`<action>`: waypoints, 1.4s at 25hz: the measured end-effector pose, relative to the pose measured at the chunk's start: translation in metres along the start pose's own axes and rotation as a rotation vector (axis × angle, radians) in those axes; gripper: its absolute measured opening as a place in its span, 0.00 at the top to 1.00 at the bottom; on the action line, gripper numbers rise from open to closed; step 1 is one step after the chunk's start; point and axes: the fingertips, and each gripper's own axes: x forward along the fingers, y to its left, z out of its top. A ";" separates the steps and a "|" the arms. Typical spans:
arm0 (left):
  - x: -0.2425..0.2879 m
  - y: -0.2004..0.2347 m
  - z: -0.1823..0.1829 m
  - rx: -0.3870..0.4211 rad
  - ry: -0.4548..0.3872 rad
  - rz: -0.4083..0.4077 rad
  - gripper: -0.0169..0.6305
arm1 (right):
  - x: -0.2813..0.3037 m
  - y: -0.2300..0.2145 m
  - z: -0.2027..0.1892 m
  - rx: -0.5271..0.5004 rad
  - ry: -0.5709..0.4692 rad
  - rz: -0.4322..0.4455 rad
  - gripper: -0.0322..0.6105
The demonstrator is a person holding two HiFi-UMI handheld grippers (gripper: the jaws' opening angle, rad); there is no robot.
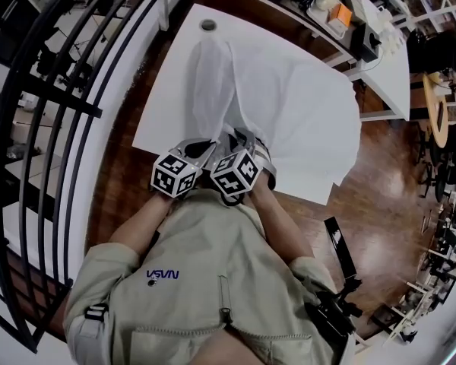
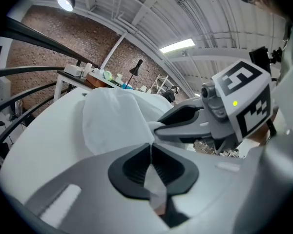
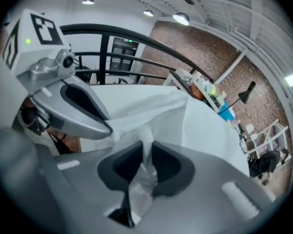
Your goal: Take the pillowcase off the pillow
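Note:
A white pillow in its white pillowcase (image 1: 296, 112) lies across the white table (image 1: 166, 97) and overhangs the near right corner. A raised fold of the case (image 1: 213, 74) runs from the far end down to both grippers at the table's near edge. My left gripper (image 1: 200, 149) is shut on a thin edge of the pillowcase (image 2: 112, 121), which is pinched between its pads (image 2: 136, 167). Right beside it, my right gripper (image 1: 242, 141) is shut on a bunched strip of the same cloth (image 3: 145, 150). Each gripper view shows the other gripper close by: the right gripper (image 2: 185, 123) and the left gripper (image 3: 105, 126).
A black curved railing (image 1: 53, 128) runs along the left. A round cable hole (image 1: 207, 25) sits at the table's far end. Cluttered desks (image 1: 342, 14) stand behind and to the right. Wooden floor (image 1: 380, 196) lies to the right of the table.

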 end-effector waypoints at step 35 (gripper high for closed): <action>-0.031 -0.089 0.067 0.386 -0.150 -0.095 0.72 | -0.085 -0.074 0.030 0.549 -0.390 0.183 0.91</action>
